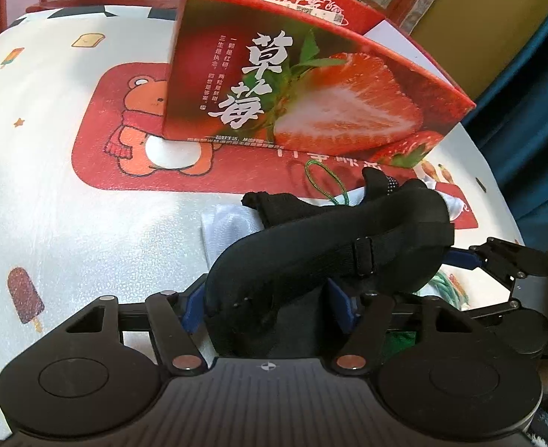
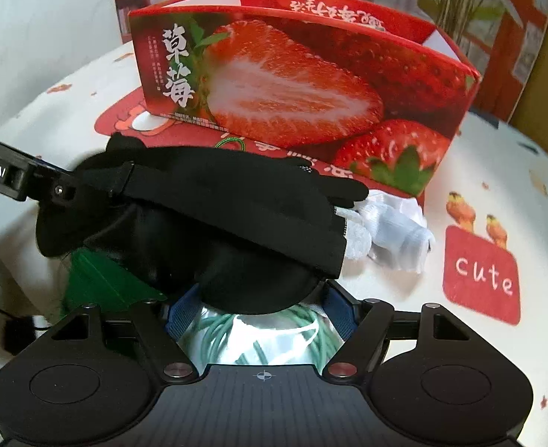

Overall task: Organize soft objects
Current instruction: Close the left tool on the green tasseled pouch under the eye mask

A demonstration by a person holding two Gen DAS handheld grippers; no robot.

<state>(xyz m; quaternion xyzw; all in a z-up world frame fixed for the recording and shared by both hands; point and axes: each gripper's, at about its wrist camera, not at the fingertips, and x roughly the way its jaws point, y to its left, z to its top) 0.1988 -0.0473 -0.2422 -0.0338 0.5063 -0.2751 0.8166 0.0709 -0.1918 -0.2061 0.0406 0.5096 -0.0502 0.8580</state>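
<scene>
Eye mask, strawberry box, grip unclear

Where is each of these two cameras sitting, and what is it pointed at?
Left wrist: sits on the left gripper, looking forward and down along its blue fingers at a black eye mask between them; the right gripper shows at its right edge.
Right wrist: sits on the right gripper, looking down over the mask and a cord bundle; the left gripper enters from the left.
Both show the mask, strawberry box and white cloth.
</scene>
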